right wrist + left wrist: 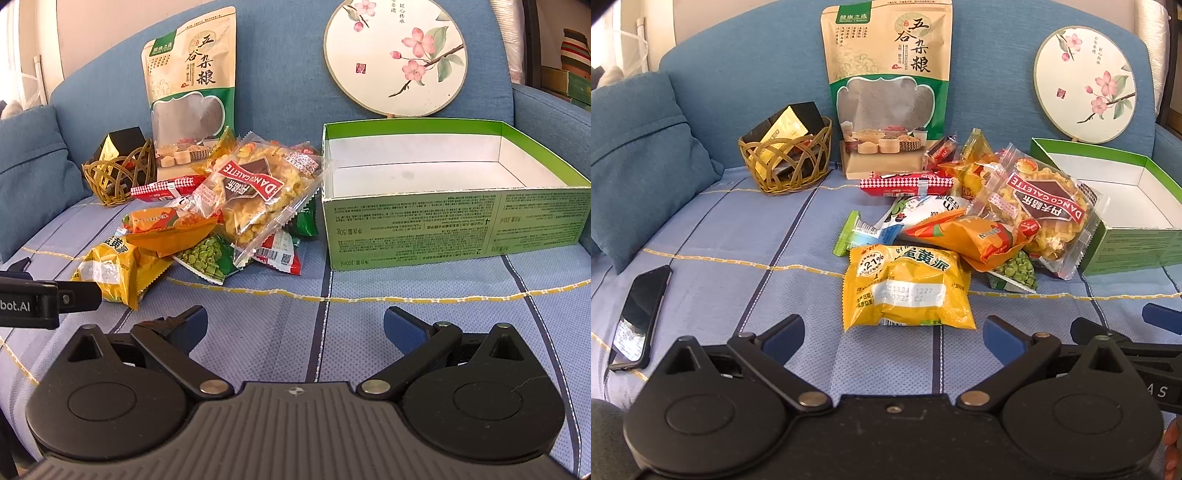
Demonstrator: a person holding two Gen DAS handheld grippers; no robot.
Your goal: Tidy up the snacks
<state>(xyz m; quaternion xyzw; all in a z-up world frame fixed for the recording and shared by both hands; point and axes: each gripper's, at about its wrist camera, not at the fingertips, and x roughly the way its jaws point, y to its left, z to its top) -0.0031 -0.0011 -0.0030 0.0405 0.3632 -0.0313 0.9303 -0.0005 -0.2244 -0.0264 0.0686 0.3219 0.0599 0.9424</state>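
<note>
A heap of snack packets lies on the blue sofa seat. Nearest my left gripper (894, 338) is a yellow egg-yolk pie packet (907, 288), just beyond the open, empty fingers. Behind it are an orange packet (971, 236), a green pea packet (1015, 271), a clear Danco Galette packet (1041, 206) and a red packet (905, 184). An open green box (454, 225) with a white inside stands empty, right of the heap. My right gripper (295, 326) hovers open over bare seat in front of the box. The galette packet (255, 192) leans toward the box's left wall.
A tall grain pouch (886, 88) and a round flowered fan (1086, 85) lean on the sofa back. A wicker basket (786, 162) holds a black and gold box. A phone (639, 317) lies at the left, beside a blue cushion (639, 158).
</note>
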